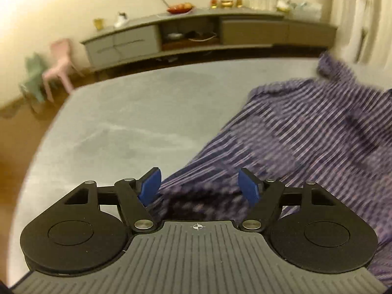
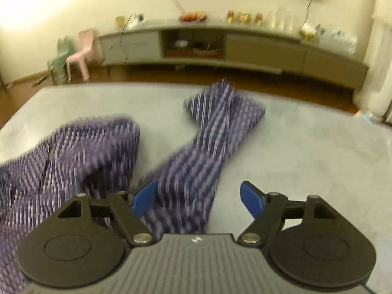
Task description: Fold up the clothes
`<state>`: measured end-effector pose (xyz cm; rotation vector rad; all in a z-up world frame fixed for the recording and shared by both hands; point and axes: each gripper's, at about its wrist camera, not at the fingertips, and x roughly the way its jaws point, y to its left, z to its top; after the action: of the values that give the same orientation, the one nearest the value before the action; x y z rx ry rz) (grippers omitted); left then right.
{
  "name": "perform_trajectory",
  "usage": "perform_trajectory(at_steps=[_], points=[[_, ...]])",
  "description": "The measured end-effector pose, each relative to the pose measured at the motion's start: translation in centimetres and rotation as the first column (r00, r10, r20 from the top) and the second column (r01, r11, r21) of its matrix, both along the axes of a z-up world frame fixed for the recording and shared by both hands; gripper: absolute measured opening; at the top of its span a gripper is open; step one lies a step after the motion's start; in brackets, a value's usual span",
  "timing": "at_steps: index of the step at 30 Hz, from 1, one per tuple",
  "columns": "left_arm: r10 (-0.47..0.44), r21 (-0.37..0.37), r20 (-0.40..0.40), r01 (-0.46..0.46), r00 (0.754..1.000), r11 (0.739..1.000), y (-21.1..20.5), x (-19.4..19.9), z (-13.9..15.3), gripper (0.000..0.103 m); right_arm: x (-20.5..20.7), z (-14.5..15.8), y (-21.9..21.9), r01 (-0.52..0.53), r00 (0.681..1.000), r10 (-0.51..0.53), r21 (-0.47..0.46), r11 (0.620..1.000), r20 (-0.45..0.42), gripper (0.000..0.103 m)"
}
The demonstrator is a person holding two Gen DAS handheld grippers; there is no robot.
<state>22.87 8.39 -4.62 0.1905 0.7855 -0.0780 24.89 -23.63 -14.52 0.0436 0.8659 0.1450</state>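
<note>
Lying rumpled on a grey bed [image 1: 122,112], a purple striped shirt [image 1: 306,132] is spreading across the right half of the left wrist view, its near edge reaching in between the blue fingertips [image 1: 150,186] of the left gripper [image 1: 199,187]. The jaws of that gripper are standing released, apart, with the cloth passing below and between them but not pinched. In the right wrist view the same shirt [image 2: 73,156] is bunching at the left, while one sleeve [image 2: 213,132] is stretching from the near middle toward the far right of the bed [image 2: 318,159]. The right gripper [image 2: 198,198] is hovering over the near end of that sleeve, its jaws likewise released, the left pad [image 2: 143,199] touching or just beside the cloth; blur is preventing a firmer reading. A low TV cabinet [image 2: 245,46] is standing along the far wall, with a pink chair [image 2: 82,54] at far left.
</note>
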Motion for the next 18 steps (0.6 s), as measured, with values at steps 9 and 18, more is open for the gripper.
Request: perform_trajectory(at_steps=[9, 18], points=[[0.131, -0.018, -0.025, -0.131, 0.991, 0.991, 2.4, 1.0, -2.8, 0.000, -0.7, 1.2, -0.1, 0.037, 0.999, -0.037, 0.044, 0.998, -0.012, 0.002], [0.460, -0.638, -0.229, -0.489, 0.858, 0.595, 16.4, -6.3, -2.1, 0.000, -9.7, 1.5, -6.2, 0.152, 0.984, -0.166, -0.187, 0.970, -0.060, 0.005]])
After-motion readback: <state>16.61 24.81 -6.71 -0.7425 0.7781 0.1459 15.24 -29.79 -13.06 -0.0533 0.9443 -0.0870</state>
